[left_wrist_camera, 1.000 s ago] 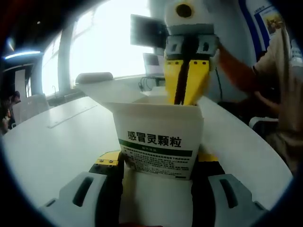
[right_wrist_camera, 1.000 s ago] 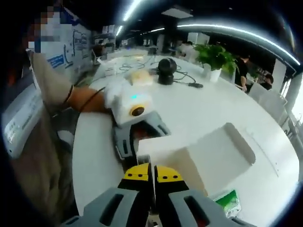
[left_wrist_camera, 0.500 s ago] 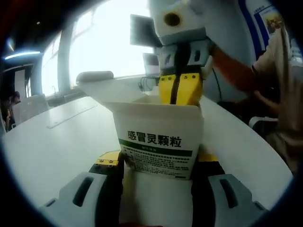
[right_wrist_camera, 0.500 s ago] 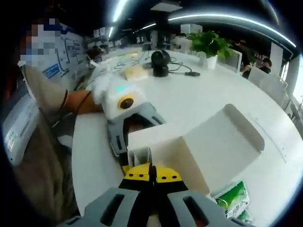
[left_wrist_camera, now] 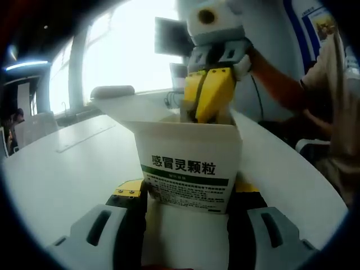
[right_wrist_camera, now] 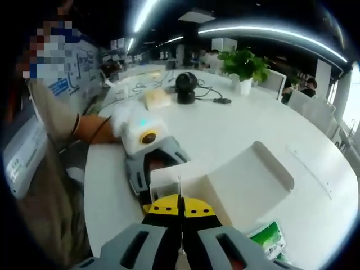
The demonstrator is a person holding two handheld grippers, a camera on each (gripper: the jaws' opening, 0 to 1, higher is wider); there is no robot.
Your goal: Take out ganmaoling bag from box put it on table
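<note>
Ganmaoling bag [right_wrist_camera: 269,239], a green and white packet, lay flat on the table [left_wrist_camera: 62,169] just beside the box [left_wrist_camera: 191,152], at the lower right of the right gripper view; a second packet edge peeked out beneath it. Whether another bag sat inside the box could not be made out.

The white table curved away wide and pale under both cameras. On it stood the white box, upright, with green-banded printed lettering on the face turned toward the left gripper view and its long lid flap [left_wrist_camera: 121,98] thrown open and leaning away from the mouth.

The left gripper [left_wrist_camera: 188,194] clasped the box low down, one yellow-padded jaw against each side wall. The right gripper [left_wrist_camera: 202,115] hung over the open top, tilted, with its yellow jaws pressed together and their tips at the mouth of the box. In the right gripper view a thin pale sliver stood between those tips; what it was could not be told. A person's forearm [left_wrist_camera: 281,84] reached in behind the right gripper.
</note>
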